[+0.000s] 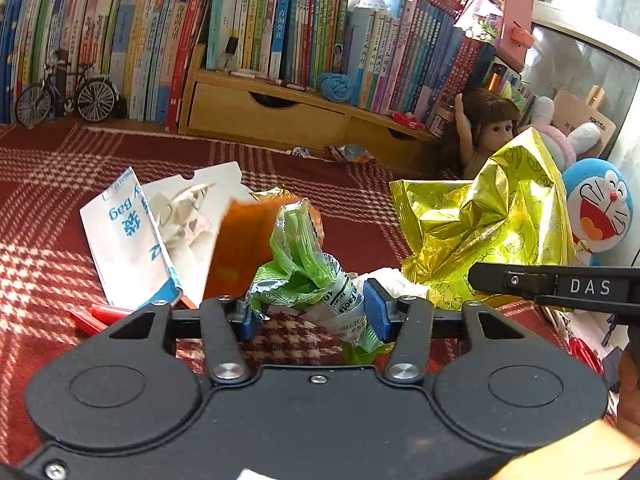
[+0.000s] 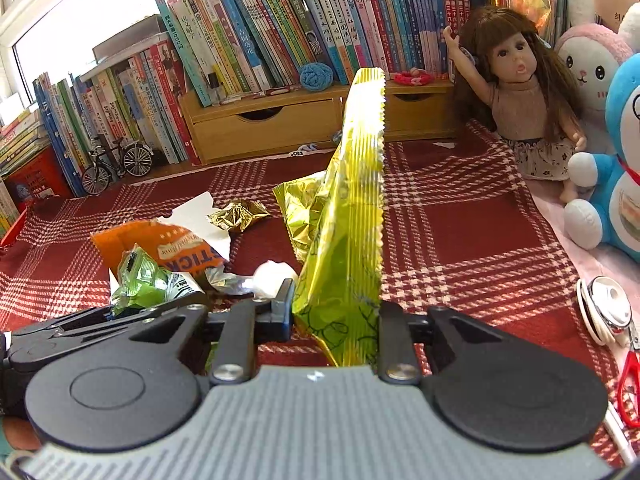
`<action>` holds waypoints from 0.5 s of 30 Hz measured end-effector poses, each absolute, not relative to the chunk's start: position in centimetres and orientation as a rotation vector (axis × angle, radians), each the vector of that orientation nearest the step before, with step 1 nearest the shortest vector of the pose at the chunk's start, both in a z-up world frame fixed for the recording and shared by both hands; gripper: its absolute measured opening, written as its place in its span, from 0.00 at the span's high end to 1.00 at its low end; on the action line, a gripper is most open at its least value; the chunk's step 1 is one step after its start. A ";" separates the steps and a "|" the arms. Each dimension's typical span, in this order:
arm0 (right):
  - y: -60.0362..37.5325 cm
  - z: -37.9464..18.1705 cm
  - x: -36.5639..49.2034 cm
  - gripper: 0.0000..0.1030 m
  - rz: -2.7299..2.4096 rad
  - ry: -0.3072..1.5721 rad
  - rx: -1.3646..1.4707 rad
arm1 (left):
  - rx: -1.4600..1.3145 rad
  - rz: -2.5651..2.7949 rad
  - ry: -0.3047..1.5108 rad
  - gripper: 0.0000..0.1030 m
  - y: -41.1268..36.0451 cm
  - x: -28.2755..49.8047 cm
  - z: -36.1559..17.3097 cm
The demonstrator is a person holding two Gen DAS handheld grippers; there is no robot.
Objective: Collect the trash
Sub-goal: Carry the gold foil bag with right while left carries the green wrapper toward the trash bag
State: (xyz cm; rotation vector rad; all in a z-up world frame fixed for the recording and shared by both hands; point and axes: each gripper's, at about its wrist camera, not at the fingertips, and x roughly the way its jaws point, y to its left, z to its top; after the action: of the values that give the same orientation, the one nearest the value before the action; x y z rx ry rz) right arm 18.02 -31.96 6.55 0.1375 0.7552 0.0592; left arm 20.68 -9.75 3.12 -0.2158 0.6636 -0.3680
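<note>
Green crumpled wrapper (image 1: 304, 264), yellow foil bag (image 2: 352, 216) upright.

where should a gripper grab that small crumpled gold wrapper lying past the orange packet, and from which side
Judging by its pose, take the small gold wrapper across its raised, crumpled middle, coming down from above. It lies low on the red plaid cloth, apart from the orange packet and just off the white card, so a side approach would likely skid over the cloth or catch the card. Its folds should give the pads something to pinch.
</note>
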 end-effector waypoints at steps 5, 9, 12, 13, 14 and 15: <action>-32.1 7.7 16.5 0.73 0.071 0.725 0.123 | -0.245 -0.402 0.642 0.52 -8.2 18.6 5.3; -31.9 8.7 14.8 0.73 0.083 0.700 0.099 | -0.267 -0.414 0.621 0.52 -7.0 16.8 6.9; -31.8 9.6 13.6 0.73 0.093 0.684 0.090 | -0.255 -0.415 0.598 0.52 -6.5 15.3 8.1; -31.8 9.9 13.2 0.73 0.096 0.681 0.088 | -0.254 -0.417 0.592 0.52 -6.3 14.8 8.5; -31.8 10.2 12.8 0.73 0.102 0.677 0.084 | -0.254 -0.419 0.586 0.52 -6.1 14.3 8.9; -31.8 10.5 12.2 0.73 0.106 0.671 0.080 | -0.253 -0.420 0.580 0.52 -5.9 13.8 9.3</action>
State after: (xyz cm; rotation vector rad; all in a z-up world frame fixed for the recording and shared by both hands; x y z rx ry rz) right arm 12.22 -31.79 10.49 0.0802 0.6715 0.1059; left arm 13.77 -5.92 9.28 -0.2529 0.5795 -0.4198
